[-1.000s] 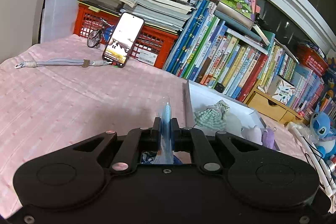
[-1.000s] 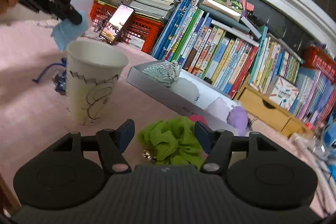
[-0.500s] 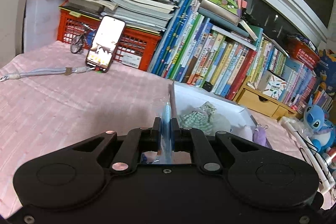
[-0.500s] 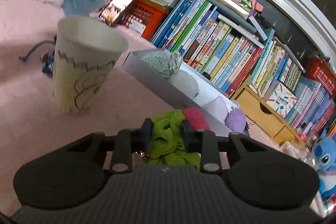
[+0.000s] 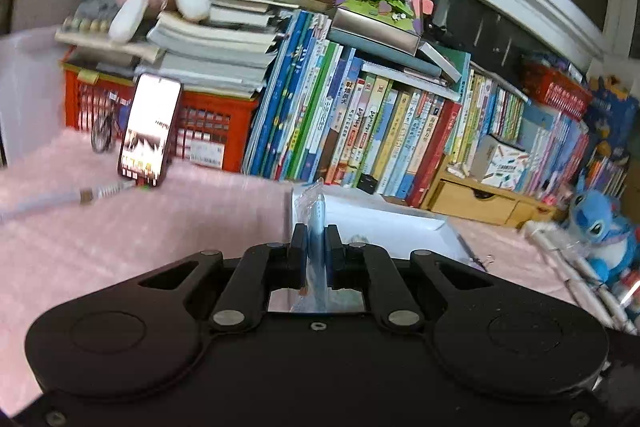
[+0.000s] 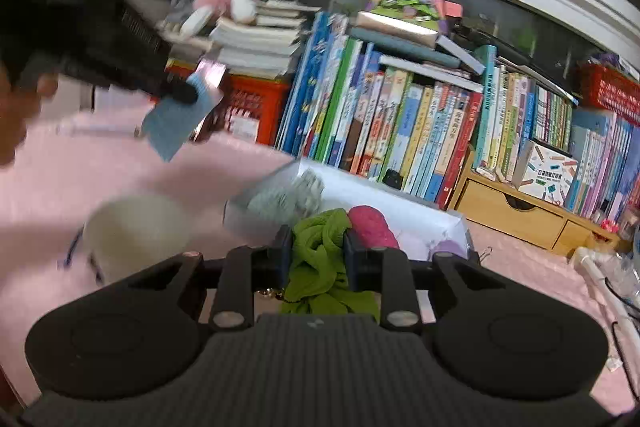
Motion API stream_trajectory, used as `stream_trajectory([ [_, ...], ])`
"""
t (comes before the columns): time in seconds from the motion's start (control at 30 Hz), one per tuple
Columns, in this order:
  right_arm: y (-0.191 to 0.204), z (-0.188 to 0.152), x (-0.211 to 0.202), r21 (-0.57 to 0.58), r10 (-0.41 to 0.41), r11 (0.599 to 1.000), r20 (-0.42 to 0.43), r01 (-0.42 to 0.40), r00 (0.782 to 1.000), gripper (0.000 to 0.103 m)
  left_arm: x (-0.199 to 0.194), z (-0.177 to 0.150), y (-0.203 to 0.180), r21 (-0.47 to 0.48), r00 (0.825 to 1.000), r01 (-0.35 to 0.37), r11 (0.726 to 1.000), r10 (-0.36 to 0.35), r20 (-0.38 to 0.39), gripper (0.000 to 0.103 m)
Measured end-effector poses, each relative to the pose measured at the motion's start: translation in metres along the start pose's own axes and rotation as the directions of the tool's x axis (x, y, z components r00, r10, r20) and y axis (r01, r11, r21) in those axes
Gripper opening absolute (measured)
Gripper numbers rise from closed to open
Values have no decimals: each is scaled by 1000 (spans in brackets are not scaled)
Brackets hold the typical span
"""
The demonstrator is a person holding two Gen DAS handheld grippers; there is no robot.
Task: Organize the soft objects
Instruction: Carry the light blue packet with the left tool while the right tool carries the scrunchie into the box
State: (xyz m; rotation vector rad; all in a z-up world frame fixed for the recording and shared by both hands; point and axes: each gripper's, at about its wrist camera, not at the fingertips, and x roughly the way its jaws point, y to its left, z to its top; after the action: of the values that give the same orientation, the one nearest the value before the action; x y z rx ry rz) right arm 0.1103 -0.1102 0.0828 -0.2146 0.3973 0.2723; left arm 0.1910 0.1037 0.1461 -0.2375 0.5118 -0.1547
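My right gripper point(image 6: 316, 243) is shut on a bunched green cloth point(image 6: 320, 267), held above the pink bedspread point(image 6: 120, 171). A pink soft piece point(image 6: 372, 227) sits against its right finger; I cannot tell if it hangs with the cloth. Just behind lies the open white box point(image 6: 452, 223), with a green checked soft item point(image 6: 296, 191) and a purple plush point(image 6: 448, 247) in it. My left gripper point(image 5: 316, 239) is shut on a flat blue packet point(image 5: 318, 219) in clear wrap, near the box point(image 5: 384, 223). In the right wrist view that gripper point(image 6: 184, 95) carries the packet point(image 6: 176, 127) at upper left.
A paper cup point(image 6: 136, 227) stands left of the right gripper. Behind the box is a row of books point(image 5: 380, 131), with a red crate point(image 5: 208, 123) and a propped phone point(image 5: 150, 131) to its left. A wooden drawer unit point(image 6: 516, 207) and a blue plush point(image 5: 604, 227) are at the right.
The right gripper's jaws closed on the green cloth and lifted it off the bedspread. The left gripper, still holding the blue packet, rose and moved toward the white box.
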Motion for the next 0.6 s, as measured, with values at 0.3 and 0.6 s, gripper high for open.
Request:
stream_trajectory([
  [0.3, -76, 49, 38, 297, 70, 953, -29, -59, 997, 31, 56, 35, -24, 0, 996, 32, 999, -32, -77, 8],
  [0.6, -123, 56, 115, 506, 106, 861, -88, -47, 990, 31, 135, 50, -39, 53, 988, -26, 998, 34, -151, 8],
])
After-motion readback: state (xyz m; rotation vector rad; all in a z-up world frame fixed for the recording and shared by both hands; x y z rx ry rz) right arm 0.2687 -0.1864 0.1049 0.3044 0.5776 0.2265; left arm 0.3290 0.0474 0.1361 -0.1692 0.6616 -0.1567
